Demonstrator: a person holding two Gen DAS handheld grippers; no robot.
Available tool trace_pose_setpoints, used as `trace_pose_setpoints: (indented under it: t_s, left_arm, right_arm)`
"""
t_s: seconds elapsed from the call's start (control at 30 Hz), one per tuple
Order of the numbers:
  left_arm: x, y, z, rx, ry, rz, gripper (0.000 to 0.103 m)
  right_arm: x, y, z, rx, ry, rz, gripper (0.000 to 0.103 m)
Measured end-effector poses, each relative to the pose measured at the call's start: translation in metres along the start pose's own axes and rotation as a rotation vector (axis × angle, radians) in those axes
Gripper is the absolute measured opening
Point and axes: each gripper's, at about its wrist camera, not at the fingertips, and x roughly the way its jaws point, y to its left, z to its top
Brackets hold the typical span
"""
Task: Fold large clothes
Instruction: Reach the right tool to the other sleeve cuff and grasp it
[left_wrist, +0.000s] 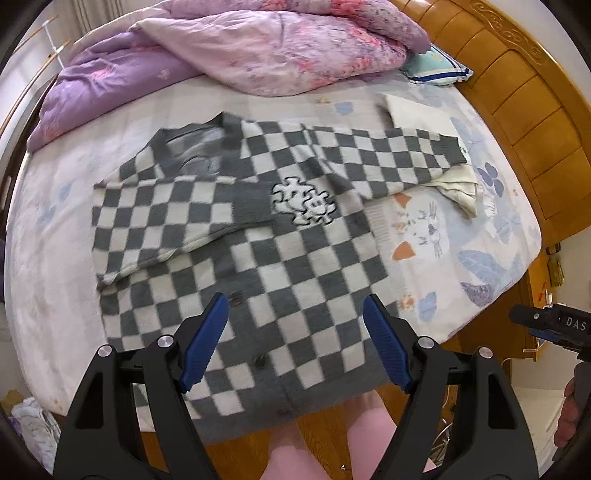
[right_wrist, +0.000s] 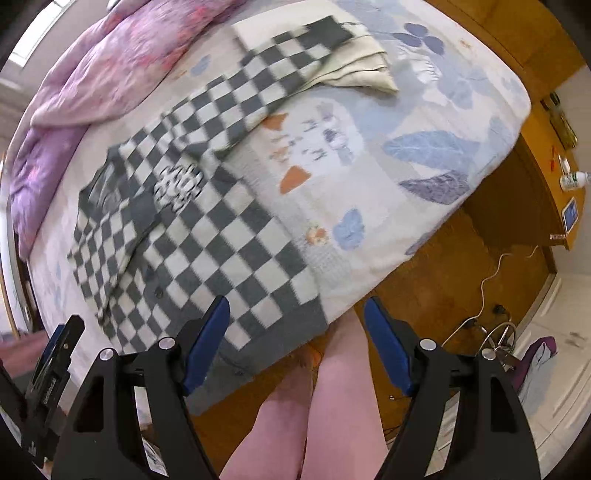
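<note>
A grey-and-white checkered cardigan (left_wrist: 295, 266) lies flat on the bed, buttons up, with a cartoon patch (left_wrist: 303, 201) on the chest. One sleeve (left_wrist: 162, 214) is folded across the body; the other sleeve (left_wrist: 388, 158) stretches to the right, its cuff on a cream cloth (left_wrist: 458, 184). My left gripper (left_wrist: 295, 343) hovers above the hem, open and empty. My right gripper (right_wrist: 295, 347) is open too, above the cardigan's (right_wrist: 221, 240) hem corner at the bed's edge, with nothing between its pads. Each gripper shows at the edge of the other's view.
A pink and purple quilt (left_wrist: 258, 48) is heaped at the far side, beside a pillow (left_wrist: 436, 66) and a wooden headboard (left_wrist: 517, 92). The person's legs (right_wrist: 332, 406) stand against the bed's near edge. A bedside table with a bottle (right_wrist: 572, 181) and a white cable (right_wrist: 487, 284) are on the right.
</note>
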Motion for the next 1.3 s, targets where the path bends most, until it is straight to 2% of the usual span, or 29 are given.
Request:
trace_pose_setpoints:
  t_s: [0.17,0.23,0.33,0.43,0.5,0.6,0.77,0.8,0.83,0.9,1.0,1.07,1.17,1.3]
  left_arm:
    - [0.021,-0.035,0.031,-0.030,-0.033,-0.015,0.076]
    - [0.034,-0.048,0.046,-0.047,-0.019,-0.053,0.077]
    - [0.063,-0.065,0.071,-0.140,0.018,-0.088,0.078]
    - [0.089,-0.085,0.095,-0.156,0.014,-0.041,0.078]
    - [0.107,-0.099,0.114,-0.139,-0.005,0.026,0.078]
    - [0.132,-0.104,0.134,-0.158,0.022,0.019,0.078]
    - [0.169,-0.111,0.162,-0.181,0.053,0.074,0.078]
    - [0.176,-0.111,0.167,-0.183,0.057,0.088,0.078]
    - [0.182,-0.109,0.170,-0.186,0.064,0.100,0.078]
    - [0.192,-0.106,0.173,-0.195,0.079,0.115,0.078]
    - [0.208,-0.097,0.177,-0.213,0.103,0.122,0.078]
    - [0.216,-0.094,0.178,-0.201,0.107,0.132,0.078]
    - [0.229,-0.093,0.181,-0.180,0.127,0.140,0.078]
    - [0.245,-0.092,0.188,-0.152,0.131,0.168,0.078]
  right_arm:
    - [0.011,-0.042,0.046,0.072,0.006,0.084,0.073]
    - [0.020,-0.059,0.077,0.078,0.010,0.114,0.073]
    - [0.035,-0.080,0.118,0.093,0.017,0.155,0.073]
    - [0.053,-0.102,0.169,0.118,0.013,0.229,0.073]
    - [0.068,-0.114,0.208,0.125,0.004,0.273,0.073]
    - [0.090,-0.125,0.261,0.128,-0.002,0.291,0.073]
    - [0.126,-0.137,0.337,0.164,0.009,0.365,0.073]
    - [0.134,-0.138,0.352,0.170,0.002,0.366,0.072]
    - [0.142,-0.139,0.366,0.181,-0.012,0.360,0.066]
    - [0.157,-0.142,0.386,0.217,-0.031,0.373,0.057]
    - [0.189,-0.147,0.410,0.314,0.006,0.432,0.048]
    - [0.204,-0.150,0.420,0.365,0.005,0.439,0.047]
    - [0.220,-0.149,0.431,0.389,0.001,0.405,0.047]
    - [0.231,-0.148,0.434,0.418,-0.045,0.440,0.046]
